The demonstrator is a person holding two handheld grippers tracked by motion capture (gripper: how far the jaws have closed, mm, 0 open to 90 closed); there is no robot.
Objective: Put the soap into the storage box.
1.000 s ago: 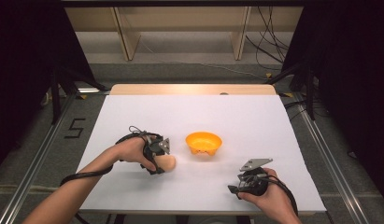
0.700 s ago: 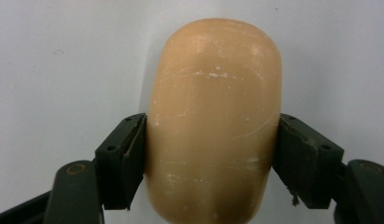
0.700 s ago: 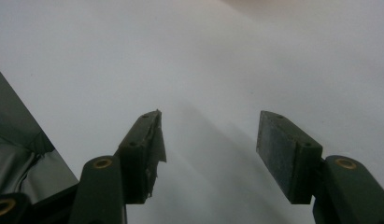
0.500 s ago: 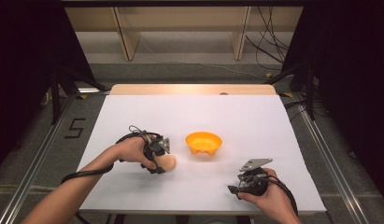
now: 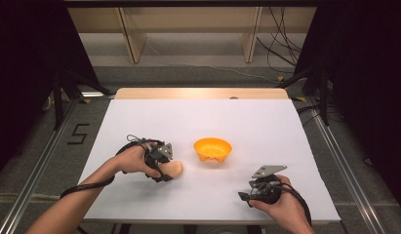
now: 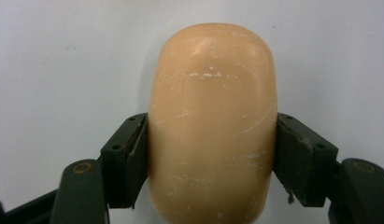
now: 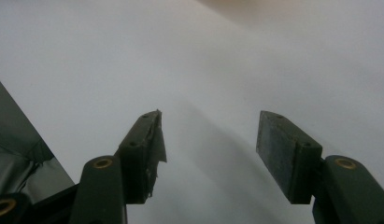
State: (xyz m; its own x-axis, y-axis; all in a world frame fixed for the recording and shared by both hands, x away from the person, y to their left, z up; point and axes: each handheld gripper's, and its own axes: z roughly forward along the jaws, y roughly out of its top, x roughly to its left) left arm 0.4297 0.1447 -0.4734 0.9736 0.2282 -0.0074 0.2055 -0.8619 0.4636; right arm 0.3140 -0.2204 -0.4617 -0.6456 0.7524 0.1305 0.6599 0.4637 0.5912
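A smooth peach-coloured oval lump (image 6: 212, 140) lies on the white table, left of centre (image 5: 177, 168). My left gripper (image 6: 210, 158) has just been closing its jaws around it, and both pads now press on its sides; in the high view the left gripper (image 5: 169, 170) sits at the lump's left end. An orange bowl (image 5: 213, 148) stands just right of the lump, with nothing visible in it. My right gripper (image 5: 244, 197) rests low near the table's front right, and its jaws (image 7: 208, 149) are open over bare white surface.
The white table top (image 5: 203, 114) has a wooden strip (image 5: 203, 93) along its far edge. Metal rails run along both sides of the table. Shelving legs and cables stand on the floor beyond the far edge.
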